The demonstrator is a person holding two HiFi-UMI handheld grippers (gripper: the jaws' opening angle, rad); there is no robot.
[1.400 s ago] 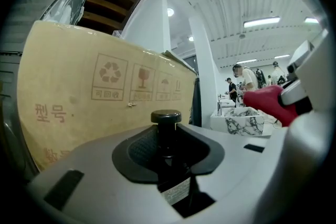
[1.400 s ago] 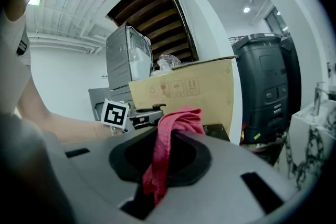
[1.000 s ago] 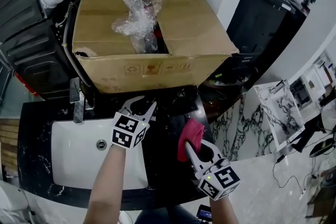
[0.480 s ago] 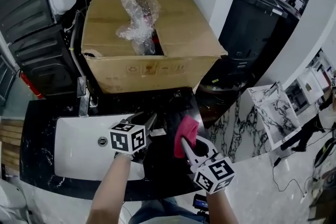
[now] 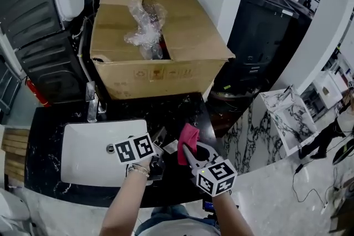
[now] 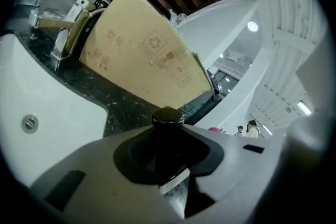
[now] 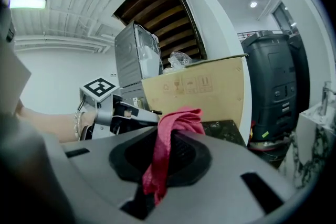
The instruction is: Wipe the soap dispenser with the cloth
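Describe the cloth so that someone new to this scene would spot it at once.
Start at the big cardboard box on the black counter. In front of it, right of the white sink, the right gripper pinches the cloth in its jaws. It is the only pinkish-red thing there, soft and crumpled, unlike the dark soap dispenser in the left gripper beside it.

Black marble counter (image 5: pixel 182 108), white sink (image 5: pixel 83 143), cardboard box (image 5: pixel 188 36), perhaps stone floor (image 5: pixel 287 202)

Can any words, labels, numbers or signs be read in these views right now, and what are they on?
No words or numbers can be read.
Cardboard box: printed recycling and fragile-glass signs; the other print on it is too blurred to read.
White patch below the soap dispenser cap: nothing legible.
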